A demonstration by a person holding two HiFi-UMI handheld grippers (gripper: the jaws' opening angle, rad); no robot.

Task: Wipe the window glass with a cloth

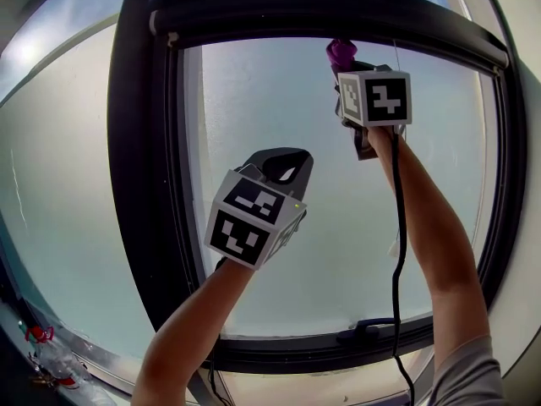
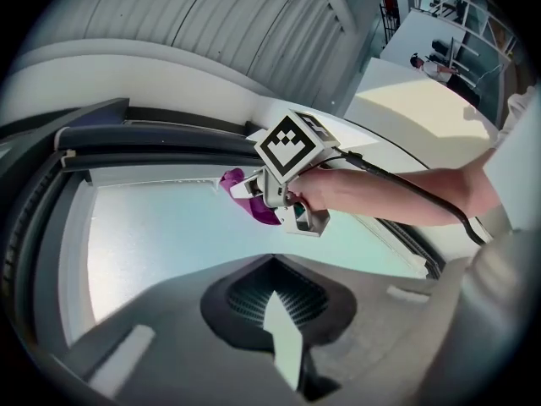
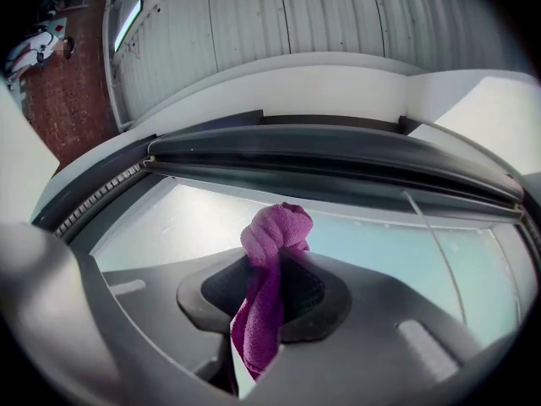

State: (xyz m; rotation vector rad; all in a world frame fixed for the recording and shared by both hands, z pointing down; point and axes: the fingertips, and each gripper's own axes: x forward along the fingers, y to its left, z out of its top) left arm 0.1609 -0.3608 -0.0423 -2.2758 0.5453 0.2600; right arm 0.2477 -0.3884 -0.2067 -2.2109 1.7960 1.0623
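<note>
The window glass (image 1: pixel 287 108) fills a dark frame (image 1: pixel 139 184) in the head view. High on the pane, my right gripper (image 1: pixel 343 59) is shut on a bunched purple cloth (image 1: pixel 340 53). The cloth (image 3: pixel 272 245) sticks out past the right gripper (image 3: pixel 269 269) toward the top of the glass (image 3: pixel 186 218), just below the upper frame bar (image 3: pixel 338 155). My left gripper (image 1: pixel 283 166) hangs lower and to the left, in front of the pane, shut and with nothing in it. From the left gripper (image 2: pixel 279 311) view, the right gripper (image 2: pixel 247 194) and cloth (image 2: pixel 258 211) show against the glass.
A black cable (image 1: pixel 396 227) hangs from the right gripper along the forearm. A dark window handle (image 1: pixel 368 328) sits on the lower frame. A thin cord (image 3: pixel 431 244) hangs in front of the pane on the right. A second pane (image 1: pixel 59 184) lies left of the frame post.
</note>
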